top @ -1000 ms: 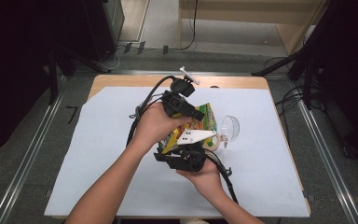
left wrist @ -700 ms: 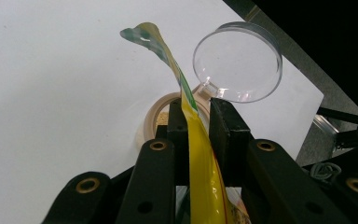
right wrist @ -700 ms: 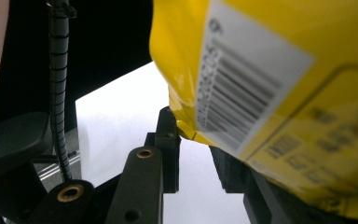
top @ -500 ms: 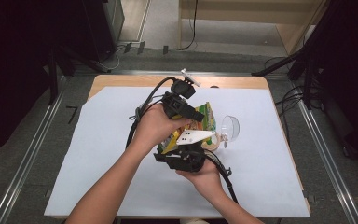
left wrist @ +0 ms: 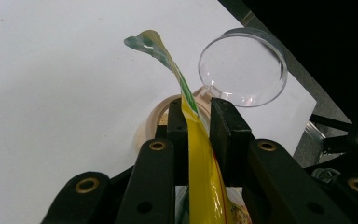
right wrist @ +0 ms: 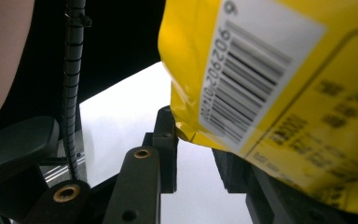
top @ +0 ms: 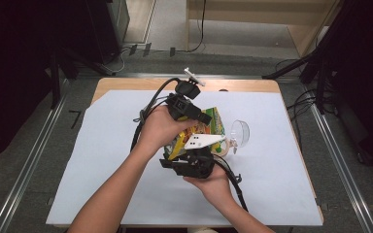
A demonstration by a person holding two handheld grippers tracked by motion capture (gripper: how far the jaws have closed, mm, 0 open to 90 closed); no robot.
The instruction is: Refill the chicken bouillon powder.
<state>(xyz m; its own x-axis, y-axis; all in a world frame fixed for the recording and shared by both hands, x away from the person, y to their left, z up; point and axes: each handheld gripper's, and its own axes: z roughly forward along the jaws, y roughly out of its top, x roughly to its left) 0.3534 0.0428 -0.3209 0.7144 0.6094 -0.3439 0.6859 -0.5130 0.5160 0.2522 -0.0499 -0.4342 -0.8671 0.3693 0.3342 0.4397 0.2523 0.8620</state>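
In the high view, a person's forearm comes up from the lower left of the frame, and its hand holds the left gripper (top: pixel 201 116) just above centre, black, with its cable looping off to the left. The jaws point down and to the right, into a yellow snack packet (top: pixel 201 131) that hangs at the middle of the frame above the white sheet (top: pixel 102 160) covering the table.

In the left gripper view the two black jaws rise from the bottom edge, narrow, and pinch the packet (left wrist: pixel 200 163) edge-on between their pads. The packet's long axis runs from the bottom centre of that frame upward and a little to the left. Its free green-tinted end (left wrist: pixel 151 42) curls over toward the upper left.

Behind the jaws in that view, right of centre, stands a beige cup (left wrist: pixel 161 114), and a clear round lid (left wrist: pixel 242 67) leans at its far side in the upper right.

Back in the high view, the right gripper (top: pixel 194 162) sits just below the packet, held by a hand that enters from the bottom centre, with a white three-cornered plate on top of it. The clear lid (top: pixel 240 133) shows to the right of the packet, with the cup (top: pixel 223 148) partly hidden at its lower left.

In the right gripper view the jaws rise from the bottom, narrowly set, and the packet's lower corner (right wrist: pixel 186 126) dips between them. The packet's barcode panel (right wrist: pixel 256 74) takes up the upper right. Whether the pads press that corner cannot be told, since the packet covers the right jaw.
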